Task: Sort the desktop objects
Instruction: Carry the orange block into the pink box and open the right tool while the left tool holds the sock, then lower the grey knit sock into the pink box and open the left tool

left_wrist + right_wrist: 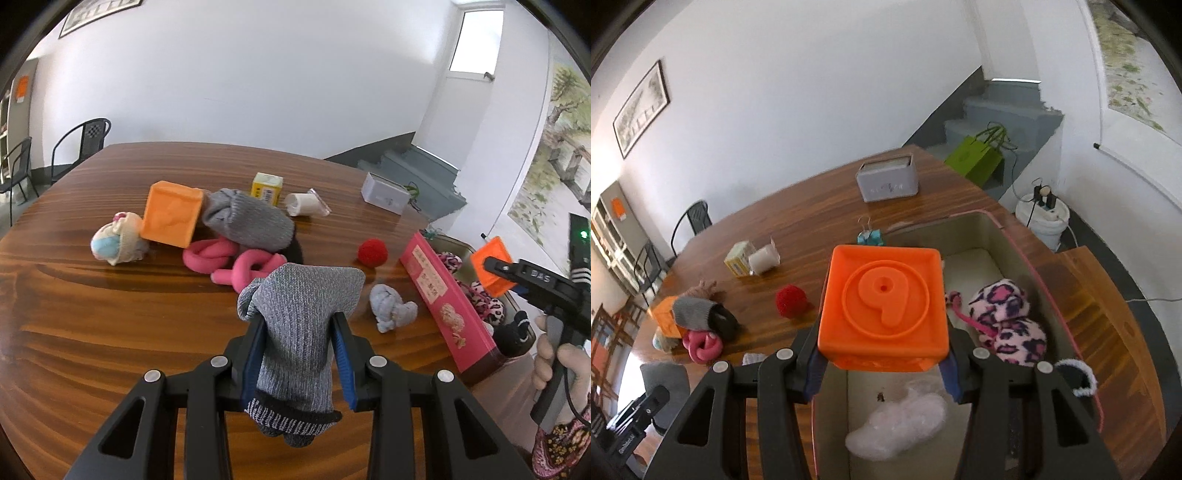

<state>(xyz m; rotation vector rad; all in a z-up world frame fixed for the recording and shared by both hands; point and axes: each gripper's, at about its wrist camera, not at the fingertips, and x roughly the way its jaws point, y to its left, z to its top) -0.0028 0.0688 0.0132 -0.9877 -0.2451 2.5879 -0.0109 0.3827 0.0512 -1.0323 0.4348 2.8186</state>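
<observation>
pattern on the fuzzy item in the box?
Pink, white and black leopard print on the fuzzy item, lying in the box; clearest in the right wrist view.

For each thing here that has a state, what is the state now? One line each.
left gripper: shut on the grey sock, held above the table
right gripper: shut on the orange cube, over the pink box
pink box: open, holding leopard-print slippers
second orange cube: tilted, leaning on the pile
red ball: resting alone on the table
</observation>
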